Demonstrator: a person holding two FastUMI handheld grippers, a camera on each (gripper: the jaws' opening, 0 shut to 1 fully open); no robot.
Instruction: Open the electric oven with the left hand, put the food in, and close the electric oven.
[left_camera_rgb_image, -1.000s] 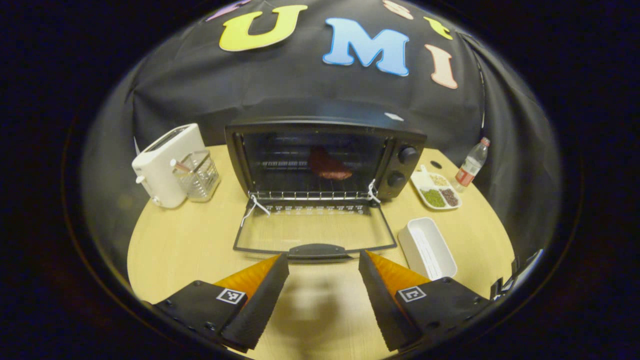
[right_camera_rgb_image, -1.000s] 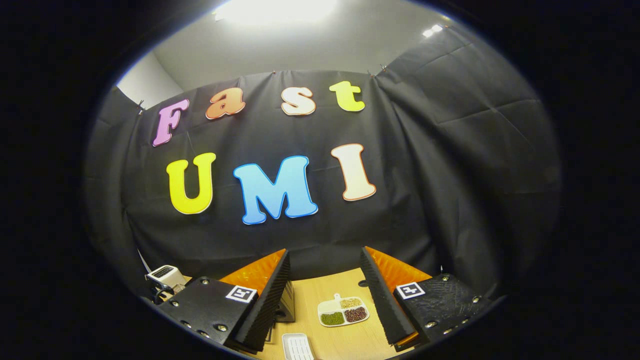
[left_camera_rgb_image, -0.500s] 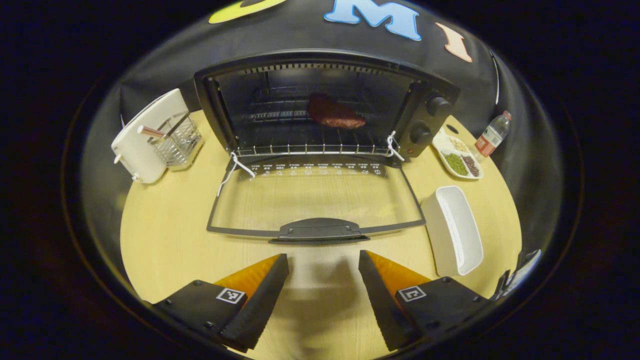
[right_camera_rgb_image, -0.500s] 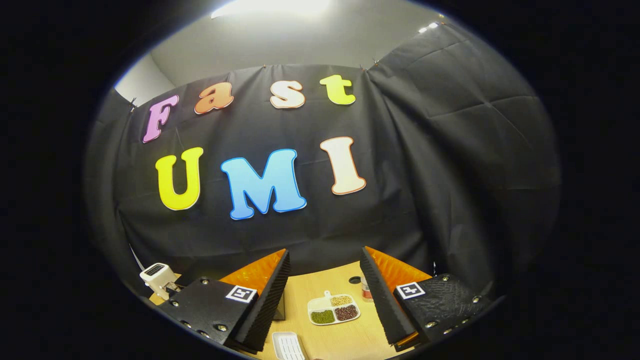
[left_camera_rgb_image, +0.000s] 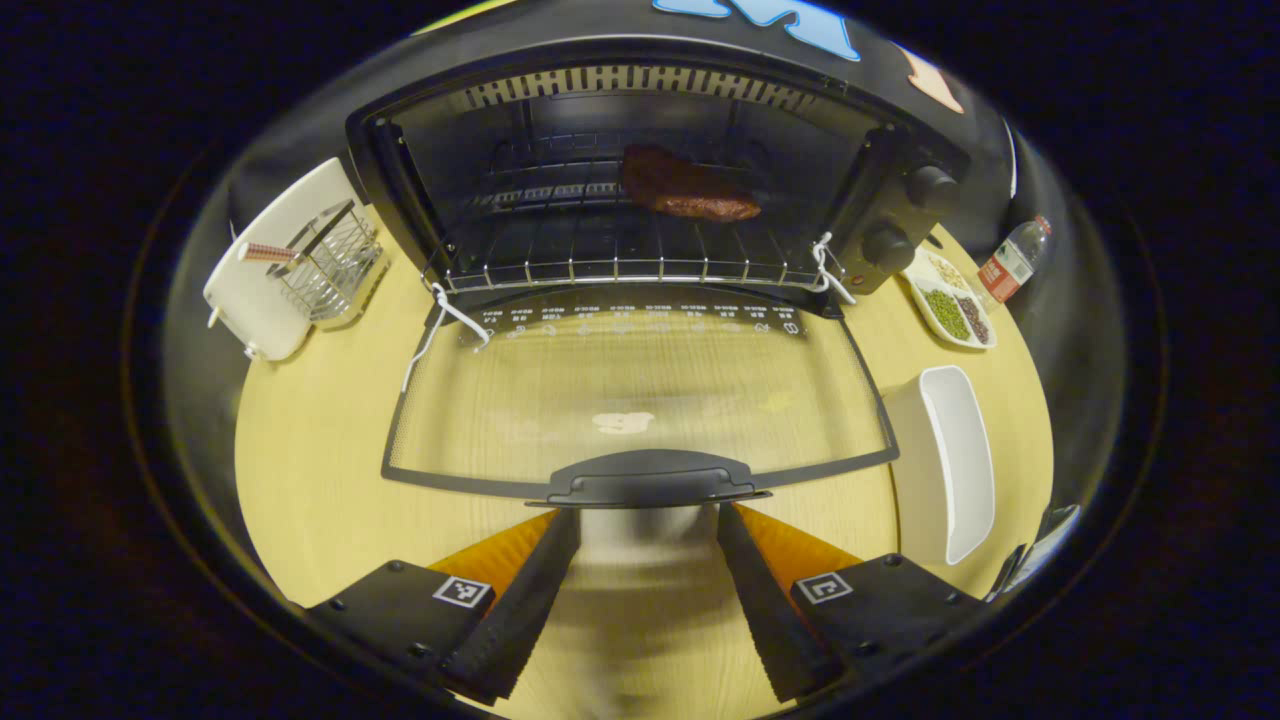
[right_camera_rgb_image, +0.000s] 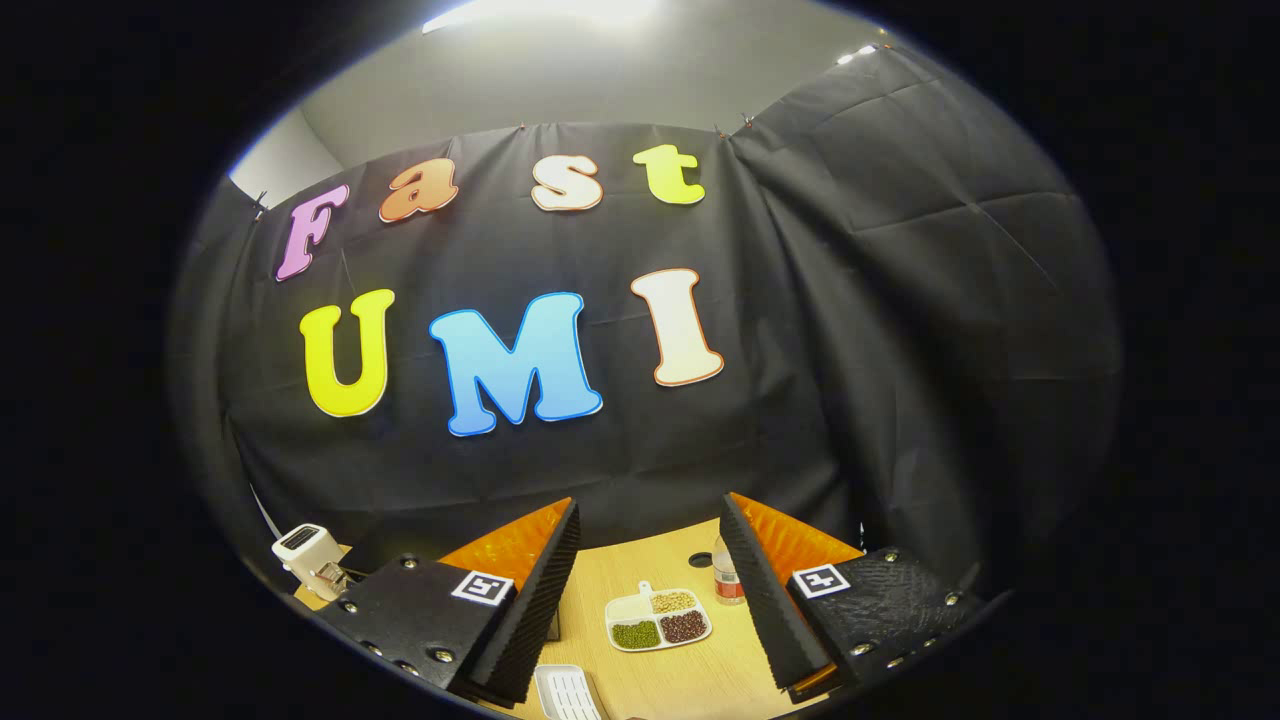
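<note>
At frame centre, the electric oven's (left_camera_rgb_image: 640, 150) door (left_camera_rgb_image: 640, 400) lies flat, handle (left_camera_rgb_image: 650, 480) toward the open left gripper (left_camera_rgb_image: 648, 560); steak (left_camera_rgb_image: 685, 190) crosswise on rack. Right gripper (right_camera_rgb_image: 650, 590) open.

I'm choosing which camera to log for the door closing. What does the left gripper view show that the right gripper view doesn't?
Left gripper view alone: the oven's open door, its handle just ahead of the open left gripper, and the meat on the rack. Right gripper view alone: the open right gripper and the ceiling light. Both: the divided dish, bottle, toaster.

one oven (left_camera_rgb_image: 640, 160), one toaster (left_camera_rgb_image: 262, 265) — one bottle (left_camera_rgb_image: 1008, 268)
</note>
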